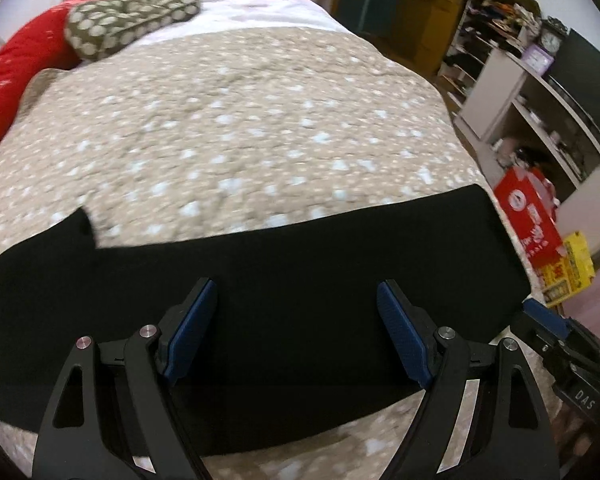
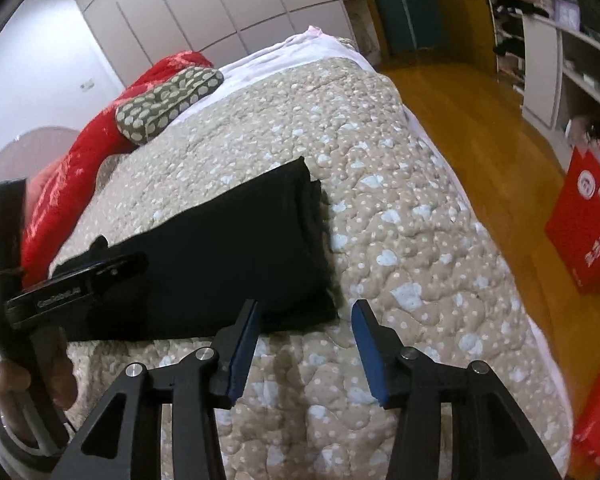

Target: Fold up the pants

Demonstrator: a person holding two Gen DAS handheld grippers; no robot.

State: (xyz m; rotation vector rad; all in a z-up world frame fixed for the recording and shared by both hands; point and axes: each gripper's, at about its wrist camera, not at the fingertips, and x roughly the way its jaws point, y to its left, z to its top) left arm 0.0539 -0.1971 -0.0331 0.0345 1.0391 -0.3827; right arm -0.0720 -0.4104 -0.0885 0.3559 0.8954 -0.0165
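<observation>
Hovering spread over pants [image 1: 284, 280] at frame bottom, left gripper [image 1: 296, 328] and right gripper [image 2: 306, 344] both empty, likely lining up a fold.

My bed [image 1: 240, 120] is covered by a beige quilt [image 2: 400, 240] dotted with white. Black pants [image 1: 280, 272] lie flat across it near my edge, folded lengthwise, one end close to the right edge. At the far end, along the left edge, sit a red duvet [image 1: 24, 52] and a spotted olive pillow [image 1: 128, 18] on a pale sheet [image 1: 268, 8].
</observation>
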